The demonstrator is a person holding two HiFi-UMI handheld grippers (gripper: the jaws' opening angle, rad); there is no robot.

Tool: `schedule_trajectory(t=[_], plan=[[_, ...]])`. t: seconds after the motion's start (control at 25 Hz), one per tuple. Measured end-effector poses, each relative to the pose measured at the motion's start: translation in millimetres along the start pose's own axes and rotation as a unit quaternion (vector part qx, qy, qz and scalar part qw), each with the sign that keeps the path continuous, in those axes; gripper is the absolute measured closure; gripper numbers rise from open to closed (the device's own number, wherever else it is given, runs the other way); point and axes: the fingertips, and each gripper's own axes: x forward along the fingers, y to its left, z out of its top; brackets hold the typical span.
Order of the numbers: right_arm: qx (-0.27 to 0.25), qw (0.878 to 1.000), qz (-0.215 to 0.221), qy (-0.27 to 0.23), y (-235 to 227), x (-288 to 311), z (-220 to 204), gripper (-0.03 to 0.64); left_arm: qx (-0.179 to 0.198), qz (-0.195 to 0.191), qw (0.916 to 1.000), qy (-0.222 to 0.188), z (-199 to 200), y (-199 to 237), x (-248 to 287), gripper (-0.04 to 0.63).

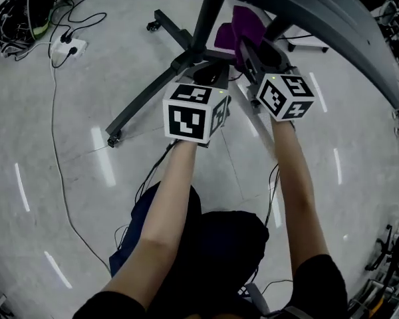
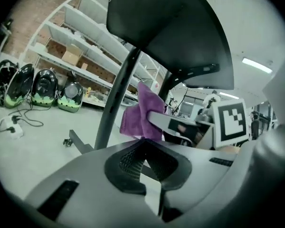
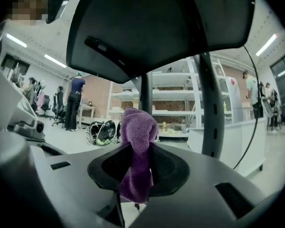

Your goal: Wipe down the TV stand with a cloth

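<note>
In the head view, the left claw [image 1: 211, 78] and right claw [image 1: 251, 50] are held under the TV stand [image 1: 208, 18], with a purple cloth [image 1: 234, 26] at the right claw. In the left gripper view, the left claw is seen pressed together and empty. In the right gripper view, the cloth is seen clamped in the right claw, with the stand's dark panel [image 3: 156, 27] overhead and shelving [image 3: 171, 99] behind.

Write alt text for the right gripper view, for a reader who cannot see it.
The right hand-held gripper is shut on a purple cloth that bunches up above its jaws. A dark curved panel fills the top of the picture, with dark stand posts below it. Behind are shelving racks and, far left, people standing.
</note>
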Motion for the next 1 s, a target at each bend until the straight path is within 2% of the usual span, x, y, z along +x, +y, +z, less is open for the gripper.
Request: schedule_trajectory(t=[0.08, 0.16, 0.32, 0.6, 0.76, 1.0], plan=[[-0.027, 1.0, -0.01, -0.009, -7.2, 14.8, 21.4, 0.503, 0.01, -0.006, 0.9999, -0.008, 5.4, -1.9, -0.9, 0.589], [-0.046, 0.998, -0.021, -0.023, -9.4, 29.7, 43.5, 0.503, 0.003, -0.011, 0.9998, -0.014, 7.0, 1.2, -3.0, 0.589], [-0.113, 0.991, -0.044, -0.049, -7.3, 53.9, 82.9, 0.503, 0.006, 0.004, 1.0, -0.006, 5.8, 16.8, -4.3, 0.589], [-0.162, 0.978, -0.079, -0.106, -2.4, 65.9, 130.0, 0.503, 0.011, 0.003, 0.9999, -0.005, 10.0, 23.7, -8.4, 0.589], [-0.161, 0.977, -0.084, -0.114, -14.8, 72.4, 139.3, 0.503, 0.0, -0.001, 0.9999, -0.01, 14.4, 24.7, -9.3, 0.589], [-0.138, 0.981, -0.078, -0.115, -14.7, 79.8, 123.5, 0.503, -0.006, 0.008, 0.9999, -0.007, 13.8, 26.7, -7.0, 0.589]])
